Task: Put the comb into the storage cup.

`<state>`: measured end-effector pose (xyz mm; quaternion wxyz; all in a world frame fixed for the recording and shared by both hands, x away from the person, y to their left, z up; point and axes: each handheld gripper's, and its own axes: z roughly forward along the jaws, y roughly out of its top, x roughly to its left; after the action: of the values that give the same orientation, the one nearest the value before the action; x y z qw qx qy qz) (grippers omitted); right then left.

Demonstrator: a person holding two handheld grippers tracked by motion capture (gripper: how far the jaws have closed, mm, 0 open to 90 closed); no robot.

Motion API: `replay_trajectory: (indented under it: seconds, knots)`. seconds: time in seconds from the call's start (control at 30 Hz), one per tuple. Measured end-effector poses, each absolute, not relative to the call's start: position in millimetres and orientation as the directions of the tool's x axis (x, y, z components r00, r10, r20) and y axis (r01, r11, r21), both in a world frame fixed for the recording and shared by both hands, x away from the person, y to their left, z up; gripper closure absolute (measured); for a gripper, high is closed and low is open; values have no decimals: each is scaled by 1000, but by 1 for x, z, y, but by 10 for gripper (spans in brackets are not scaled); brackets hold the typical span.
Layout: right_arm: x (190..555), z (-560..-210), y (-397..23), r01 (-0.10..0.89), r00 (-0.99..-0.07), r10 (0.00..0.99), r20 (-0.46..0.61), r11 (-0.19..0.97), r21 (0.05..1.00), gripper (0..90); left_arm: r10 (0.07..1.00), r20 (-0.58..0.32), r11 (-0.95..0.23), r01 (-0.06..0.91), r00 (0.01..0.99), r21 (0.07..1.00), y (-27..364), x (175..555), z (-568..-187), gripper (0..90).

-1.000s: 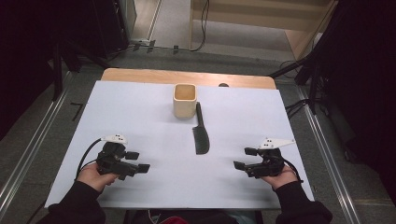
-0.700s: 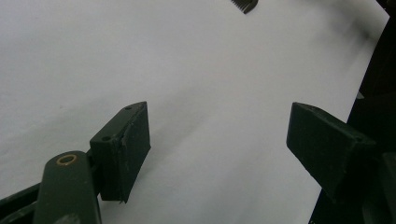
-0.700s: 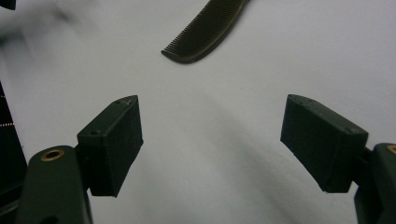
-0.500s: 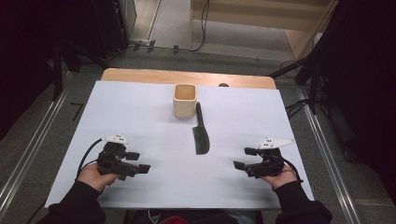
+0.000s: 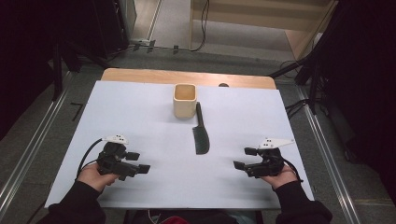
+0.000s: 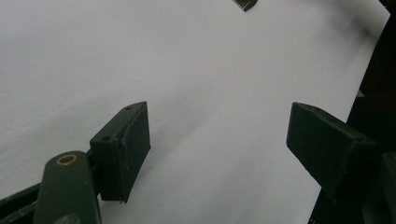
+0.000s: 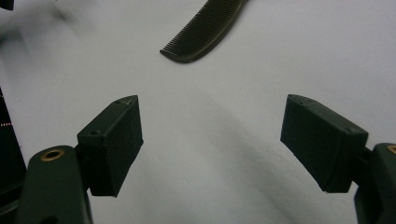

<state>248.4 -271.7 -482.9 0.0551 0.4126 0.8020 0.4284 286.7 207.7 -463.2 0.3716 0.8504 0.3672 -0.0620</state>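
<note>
Work has not started, as I judge it: in the high view the dark plastic comb (image 5: 201, 135) lies flat on the white table sheet (image 5: 140, 112), just beside the square beige cup (image 5: 185, 99), not inside it. The left gripper (image 5: 138, 162) and the right gripper (image 5: 243, 157) rest near the front edge, well apart from the comb.

In the left gripper view the jaws stand wide, holding nothing; a comb tip (image 6: 244, 4) shows far ahead.

In the right gripper view the jaws are also wide and empty; the comb (image 7: 205, 30) lies ahead, slightly left.
</note>
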Motion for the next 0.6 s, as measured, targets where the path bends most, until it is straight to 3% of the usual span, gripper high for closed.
replay_trajectory:
  seconds: [0.6]
  knots:
    - [259,-480,-265,607,-655,701,283,265,750,189,579,-374,-456,668,724,588,208,287,-462,221]
